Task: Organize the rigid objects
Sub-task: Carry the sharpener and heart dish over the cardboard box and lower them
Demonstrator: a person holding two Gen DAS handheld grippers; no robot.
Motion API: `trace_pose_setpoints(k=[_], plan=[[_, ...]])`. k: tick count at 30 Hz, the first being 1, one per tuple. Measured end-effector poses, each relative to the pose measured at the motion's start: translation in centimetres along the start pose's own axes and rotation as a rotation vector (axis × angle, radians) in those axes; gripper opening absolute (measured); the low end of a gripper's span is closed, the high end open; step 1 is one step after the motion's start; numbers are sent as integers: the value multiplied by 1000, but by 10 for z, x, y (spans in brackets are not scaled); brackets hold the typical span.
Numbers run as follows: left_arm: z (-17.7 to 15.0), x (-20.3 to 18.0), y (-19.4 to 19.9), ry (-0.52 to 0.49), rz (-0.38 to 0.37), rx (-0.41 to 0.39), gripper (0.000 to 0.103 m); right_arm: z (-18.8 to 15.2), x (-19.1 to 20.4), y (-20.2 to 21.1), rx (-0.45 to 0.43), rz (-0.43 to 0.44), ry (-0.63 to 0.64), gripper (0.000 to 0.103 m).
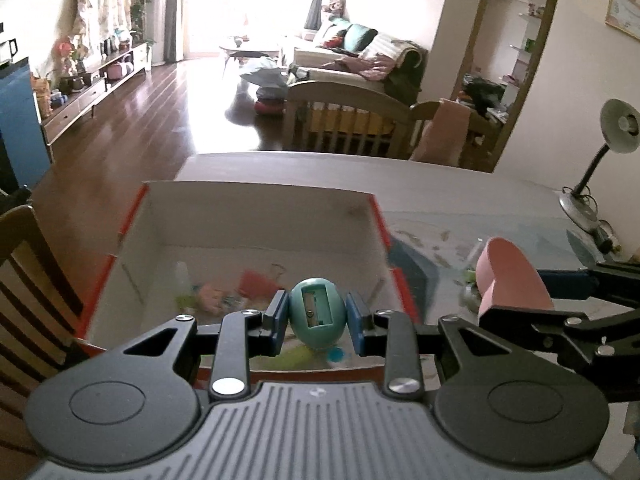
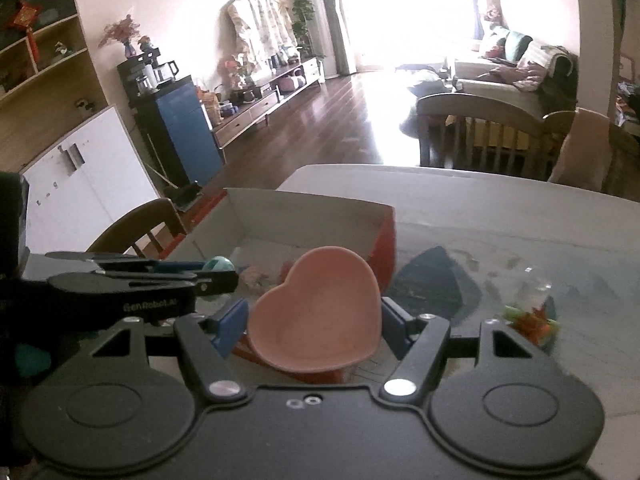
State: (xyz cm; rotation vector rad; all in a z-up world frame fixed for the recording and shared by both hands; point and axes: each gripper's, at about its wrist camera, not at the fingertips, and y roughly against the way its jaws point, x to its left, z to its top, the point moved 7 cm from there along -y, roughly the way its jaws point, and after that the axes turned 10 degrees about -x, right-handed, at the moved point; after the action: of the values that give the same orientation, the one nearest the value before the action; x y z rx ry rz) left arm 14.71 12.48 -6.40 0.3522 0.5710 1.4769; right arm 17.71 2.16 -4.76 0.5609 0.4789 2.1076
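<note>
My left gripper [image 1: 317, 314] is shut on a teal egg-shaped pencil sharpener [image 1: 316, 312] and holds it above the open red and white cardboard box [image 1: 256, 208]. My right gripper [image 2: 314, 326] is shut on a pink heart-shaped dish [image 2: 316, 316] and holds it over the box's right near corner [image 2: 384, 236]. The dish also shows at the right of the left wrist view [image 1: 512, 276], and the sharpener shows past the left gripper's fingers in the right wrist view [image 2: 218, 265]. Small items, among them a pink binder clip [image 1: 260, 282], lie blurred on the box floor.
The box stands on a pale table [image 1: 460, 184] at its left edge. A dark cloth [image 2: 436, 280] and a small heap of colourful bits [image 2: 532, 316] lie on the table right of the box. A desk lamp [image 1: 608, 152] stands at far right. Wooden chairs [image 1: 28, 280] surround the table.
</note>
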Motion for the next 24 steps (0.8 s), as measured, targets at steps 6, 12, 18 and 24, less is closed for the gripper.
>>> trace_pose_setpoints(k=[6, 12, 18, 24], plan=[[2, 41, -3, 5, 42, 10, 31, 3, 19, -23, 15, 5, 12, 70], [-4, 73, -23, 10, 78, 54, 31, -1, 27, -59, 48, -11, 49, 70], [-3, 89, -52, 2, 88, 92, 31, -7, 25, -102, 96, -48, 103, 70], [-1, 93, -83, -37, 91, 125, 31, -22, 25, -131, 154, -53, 146, 70]])
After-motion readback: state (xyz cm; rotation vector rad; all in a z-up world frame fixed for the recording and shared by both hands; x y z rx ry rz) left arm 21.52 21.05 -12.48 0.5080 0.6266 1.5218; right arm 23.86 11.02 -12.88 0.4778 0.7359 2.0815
